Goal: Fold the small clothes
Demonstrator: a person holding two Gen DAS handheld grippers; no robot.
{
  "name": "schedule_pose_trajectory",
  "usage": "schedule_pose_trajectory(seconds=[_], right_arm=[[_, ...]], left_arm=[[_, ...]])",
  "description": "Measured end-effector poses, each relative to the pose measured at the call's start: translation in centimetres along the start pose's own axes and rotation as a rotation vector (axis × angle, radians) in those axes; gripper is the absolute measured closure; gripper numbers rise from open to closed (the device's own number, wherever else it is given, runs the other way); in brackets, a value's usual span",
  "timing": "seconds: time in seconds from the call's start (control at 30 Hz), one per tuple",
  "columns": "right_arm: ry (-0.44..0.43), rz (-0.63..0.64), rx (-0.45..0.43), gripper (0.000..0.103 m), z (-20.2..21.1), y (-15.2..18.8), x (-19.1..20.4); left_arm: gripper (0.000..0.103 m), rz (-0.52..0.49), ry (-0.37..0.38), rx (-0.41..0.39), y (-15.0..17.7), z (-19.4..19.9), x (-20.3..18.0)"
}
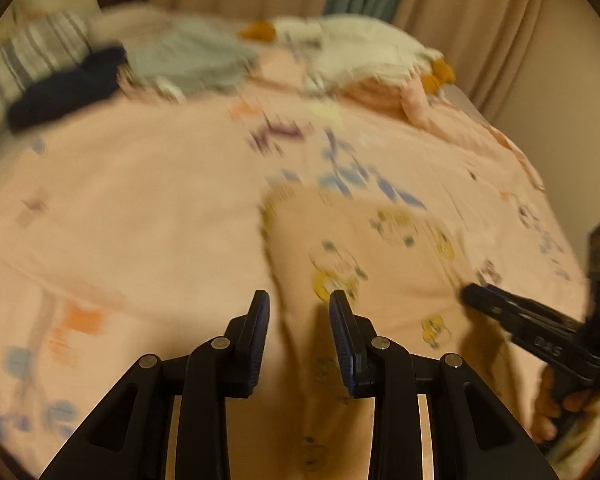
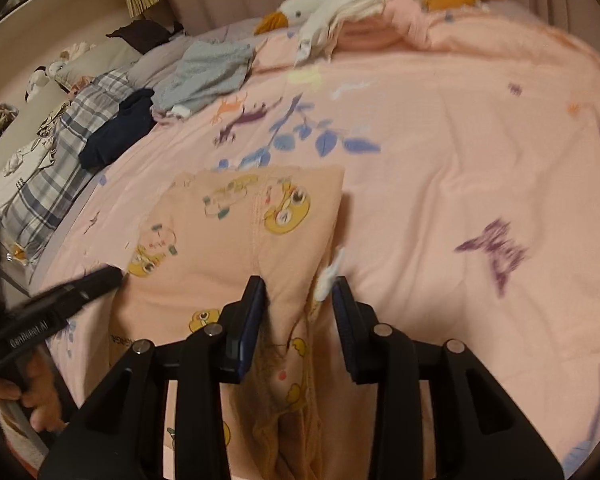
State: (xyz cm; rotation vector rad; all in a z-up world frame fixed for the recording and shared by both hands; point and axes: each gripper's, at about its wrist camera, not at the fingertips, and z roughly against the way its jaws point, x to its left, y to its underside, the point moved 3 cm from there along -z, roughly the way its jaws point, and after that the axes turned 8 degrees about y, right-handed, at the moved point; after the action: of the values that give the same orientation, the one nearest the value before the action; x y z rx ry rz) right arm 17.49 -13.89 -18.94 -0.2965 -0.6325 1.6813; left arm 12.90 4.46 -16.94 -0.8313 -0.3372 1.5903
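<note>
A small peach garment (image 1: 380, 248) printed with yellow cartoon figures lies on the pink bedspread (image 1: 140, 208). My left gripper (image 1: 300, 308) hovers over its near left edge, jaws apart, and the cloth below them is not pinched. In the right wrist view the same garment (image 2: 240, 216) lies partly folded, and a raised ridge of it runs between the fingers of my right gripper (image 2: 300, 292). Those jaws stand apart with a gap beside the ridge, next to a white label (image 2: 330, 276). Each gripper shows in the other's view: the right gripper (image 1: 472, 294) and the left gripper (image 2: 100, 276).
A white plush goose (image 2: 340, 4) lies at the far side of the bed. At the far left sit loose clothes: a navy piece (image 2: 120, 132), a grey-blue piece (image 2: 208, 72) and a plaid cloth (image 2: 60, 148). Curtains (image 1: 480, 20) hang behind. A person's hand (image 2: 40, 392) holds the left gripper.
</note>
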Motion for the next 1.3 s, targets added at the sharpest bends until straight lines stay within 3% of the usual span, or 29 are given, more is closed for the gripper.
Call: schedule_pose_trajectory(seconds=[0.07, 0.13, 0.23, 0.33, 0.4, 0.47, 0.53, 0.73, 0.8, 0.87, 0.93, 1.0, 1.1, 1.23, 1.3], right_arm=[[0.033, -0.004, -0.036, 0.068, 1.1, -0.4, -0.3], [0.045, -0.006, -0.063, 0.069, 2.0, -0.6, -0.3], [-0.002, 0.004, -0.087, 0.078, 2.8, -0.8, 0.3], [-0.078, 0.023, -0.049, 0.089, 2.0, -0.3, 1.6], [-0.057, 0.050, 0.013, 0.094, 0.3, 0.7, 2.1], [0.039, 0.064, 0.080, 0.098, -2.1, 1.7, 2.1], [0.060, 0.078, 0.068, 0.098, -2.3, 1.9, 2.3], [0.095, 0.090, 0.064, 0.084, -0.2, 1.3, 3.1], [0.122, 0.093, 0.057, 0.062, 0.9, 1.4, 3.2], [0.142, 0.089, 0.008, 0.048, 2.5, 1.3, 3.4], [0.141, 0.087, -0.032, 0.041, 4.1, 1.0, 3.5], [0.161, 0.074, -0.050, 0.029, 5.6, 0.7, 3.5], [0.233, 0.035, -0.046, 0.024, 7.7, 0.7, 3.4], [0.289, 0.038, -0.051, 0.014, 10.2, 1.0, 3.6], [0.312, 0.039, -0.073, 0.010, 11.2, 1.1, 3.7]], left_arm=[[0.070, -0.003, -0.006, -0.033, -0.4, 1.4, -0.2], [0.070, -0.008, 0.062, -0.046, -0.5, 2.3, -0.9], [0.070, -0.039, 0.156, -0.024, -0.1, 1.7, -2.3], [0.070, -0.046, 0.114, 0.083, 1.3, -1.8, -2.6], [0.070, -0.053, 0.075, 0.161, 2.7, -4.7, -2.1], [0.070, -0.114, -0.003, 0.122, 3.6, -5.3, -2.1], [0.070, -0.175, -0.039, 0.133, 3.3, -4.5, -3.1], [0.067, -0.131, -0.037, 0.131, 2.1, -2.1, -2.7], [0.048, -0.094, 0.004, 0.081, 1.6, -0.3, -2.4], [0.022, -0.047, 0.038, 0.011, 0.8, 1.8, -2.2], [0.014, -0.021, 0.058, -0.029, 0.2, 3.5, -2.1], [0.011, -0.004, 0.042, -0.036, -0.2, 4.9, -2.3], [0.006, -0.015, 0.000, -0.038, -0.5, 5.9, -2.8], [0.006, -0.041, 0.026, -0.027, -0.5, 6.2, -3.8], [0.006, -0.055, 0.002, -0.005, -0.1, 6.2, -4.1]])
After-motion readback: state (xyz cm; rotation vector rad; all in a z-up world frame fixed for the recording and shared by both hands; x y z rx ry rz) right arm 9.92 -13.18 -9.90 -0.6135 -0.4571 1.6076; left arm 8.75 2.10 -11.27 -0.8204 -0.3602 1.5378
